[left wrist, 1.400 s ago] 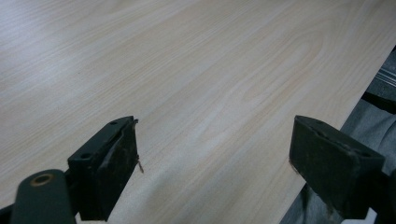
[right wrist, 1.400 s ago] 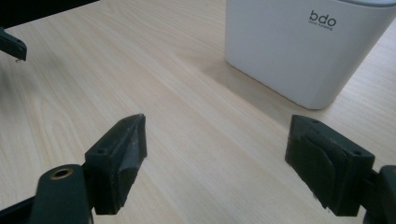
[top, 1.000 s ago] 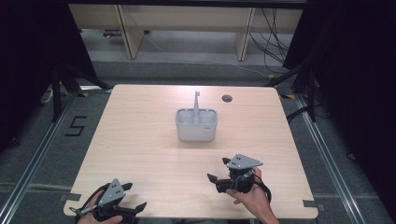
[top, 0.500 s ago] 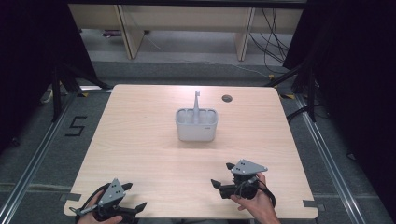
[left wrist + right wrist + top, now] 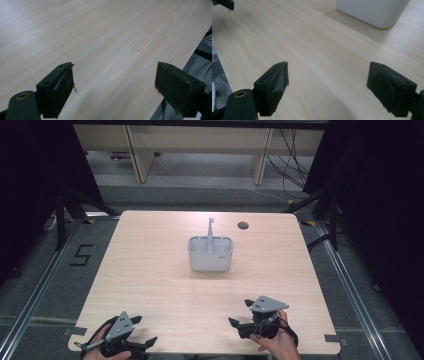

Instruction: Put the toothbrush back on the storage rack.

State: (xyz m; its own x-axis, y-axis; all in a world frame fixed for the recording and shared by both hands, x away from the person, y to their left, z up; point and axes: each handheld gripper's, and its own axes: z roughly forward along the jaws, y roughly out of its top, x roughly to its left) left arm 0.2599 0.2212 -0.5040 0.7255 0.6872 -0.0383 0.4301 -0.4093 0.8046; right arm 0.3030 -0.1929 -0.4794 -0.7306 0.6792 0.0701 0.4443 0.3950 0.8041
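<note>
A: Both tools wide, empty: left tool (image 5: pixel 131 344) lower left, right tool (image 5: pixel 243 316) lower right. White caddy (image 5: pixel 210 254) frame center, well apart.

B: Risk: clipping its upright handle (image 5: pixel 211 231) tips it on the worktop (image 5: pixel 150 270).

White container (image 5: pixel 374 11): top cut off by the upper edge of the right gripper view, beyond the jaws; contents not shown there. In the high view, container (image 5: pixel 210 254) compartments too small to tell contents; the upright handle's tip is blurred. Left gripper (image 5: pixel 142 346): lower part and the hand holding it cut off by the bottom edge.
</note>
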